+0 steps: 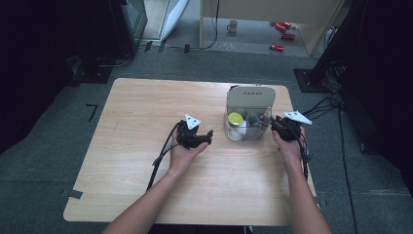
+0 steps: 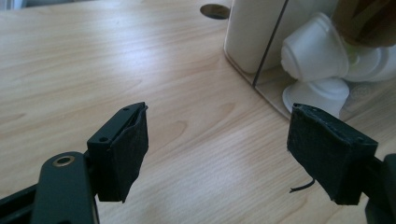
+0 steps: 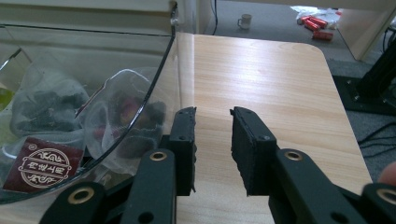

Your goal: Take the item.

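Left claw point(image 1: 207, 138): released, jaws wide over bare tabletop point(image 1: 146, 107), just left of clear container point(image 1: 249, 109). Right claw point(image 1: 275, 126): jaws narrow, nothing between, beside container's right wall.

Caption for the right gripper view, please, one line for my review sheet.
Right gripper, jaws narrowly apart and empty, beside the clear container of tea bags on the wooden table.

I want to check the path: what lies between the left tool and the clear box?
Only bare table lies between the left tool and the clear box, as the high view shows.
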`<state>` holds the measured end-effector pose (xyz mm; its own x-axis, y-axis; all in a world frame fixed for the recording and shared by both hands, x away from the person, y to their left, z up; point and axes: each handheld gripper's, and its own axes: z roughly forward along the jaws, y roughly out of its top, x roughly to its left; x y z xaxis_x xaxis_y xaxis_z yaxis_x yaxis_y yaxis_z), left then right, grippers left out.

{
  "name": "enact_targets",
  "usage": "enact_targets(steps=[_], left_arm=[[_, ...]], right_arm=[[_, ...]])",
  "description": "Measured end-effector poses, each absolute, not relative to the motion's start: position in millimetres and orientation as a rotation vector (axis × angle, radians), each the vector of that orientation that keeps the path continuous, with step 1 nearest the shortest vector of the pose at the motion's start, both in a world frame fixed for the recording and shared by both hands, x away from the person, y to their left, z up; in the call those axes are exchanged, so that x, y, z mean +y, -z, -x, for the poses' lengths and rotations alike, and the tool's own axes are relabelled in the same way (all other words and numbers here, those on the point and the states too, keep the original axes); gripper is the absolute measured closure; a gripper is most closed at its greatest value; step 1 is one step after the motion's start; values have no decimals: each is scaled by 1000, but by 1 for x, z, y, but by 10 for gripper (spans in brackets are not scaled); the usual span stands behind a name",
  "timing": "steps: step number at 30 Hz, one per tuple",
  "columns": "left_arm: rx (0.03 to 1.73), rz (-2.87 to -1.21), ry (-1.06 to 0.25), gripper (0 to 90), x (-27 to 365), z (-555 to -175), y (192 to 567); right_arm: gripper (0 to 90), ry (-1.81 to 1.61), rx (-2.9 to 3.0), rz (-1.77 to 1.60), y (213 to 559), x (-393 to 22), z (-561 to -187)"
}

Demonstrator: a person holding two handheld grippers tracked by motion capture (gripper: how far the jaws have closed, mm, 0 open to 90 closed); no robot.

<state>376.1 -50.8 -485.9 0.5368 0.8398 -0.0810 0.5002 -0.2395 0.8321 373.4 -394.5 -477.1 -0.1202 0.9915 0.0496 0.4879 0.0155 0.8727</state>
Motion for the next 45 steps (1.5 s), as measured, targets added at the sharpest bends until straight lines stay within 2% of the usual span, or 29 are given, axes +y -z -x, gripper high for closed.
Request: enact_targets(steps=[6,10,12,14,19,22,26,33,39,45], left_arm=[[1132,-1856,-503,261,-55,-385,485],[1103,-1852,-508,429,-57,-390,483],[1090,-1853,-521,459,-58,-391,482],[1060,-1859,-530,539,-60,-393,479],[1030,-1863,-552,613,-63,-399,475],[1027,-1851,-543,687,-64,-403,473],[1035,-1849,-559,720,-62,-405,472],[1075,-1841,-575,719,-50,-414,473],[1090,-1820,-536,840,-47,-431,475],[1009,-1832,-517,862,-55,-441,474]], right_arm=[[756,-1048,1679,-1505,478,-393,-372],[756,-1078,1693,-1485,479,-386,-370],[757,-1078,1698,-1480,479,-384,-370],[757,-1085,1711,-1465,479,-378,-369],[757,-1097,1725,-1457,479,-369,-368],[757,-1104,1747,-1437,479,-358,-367],[757,-1105,1775,-1400,478,-348,-366],[728,-1068,1778,-1356,477,-338,-367],[764,-1053,1676,-1497,481,-344,-394],[799,-1040,1638,-1526,482,-343,-412]])
